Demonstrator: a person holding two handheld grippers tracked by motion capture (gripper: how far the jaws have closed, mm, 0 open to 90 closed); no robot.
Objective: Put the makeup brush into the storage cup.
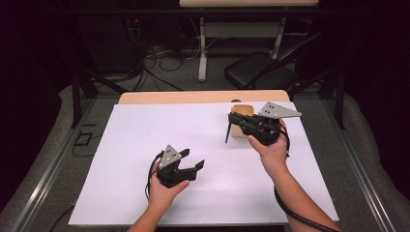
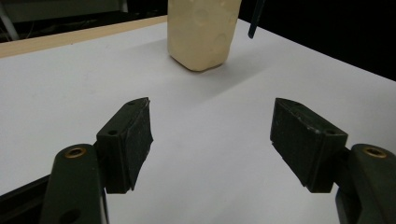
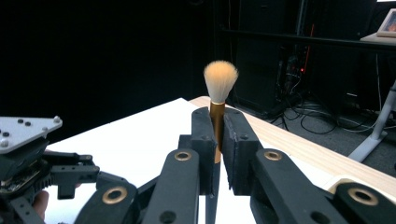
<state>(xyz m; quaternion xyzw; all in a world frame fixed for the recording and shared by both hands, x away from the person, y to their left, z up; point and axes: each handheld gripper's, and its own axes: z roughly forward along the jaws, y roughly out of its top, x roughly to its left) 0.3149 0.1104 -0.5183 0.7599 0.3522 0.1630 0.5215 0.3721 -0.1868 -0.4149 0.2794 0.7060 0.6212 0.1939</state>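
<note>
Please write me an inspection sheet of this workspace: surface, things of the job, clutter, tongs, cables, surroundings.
Surface: white sheet over a light wooden table.
Job's things: makeup brush with pale bristles, gold ferrule and dark handle, lifted off the table; cream rounded holder standing on the sheet.
Clutter: nothing seen.
Tongs: right tongs shut on the brush; left tongs open, nothing between them.
Cables: black cable trailing from the right tongs; loose wires on the floor.
Surroundings: dark room, black chair, white desk legs.
</note>
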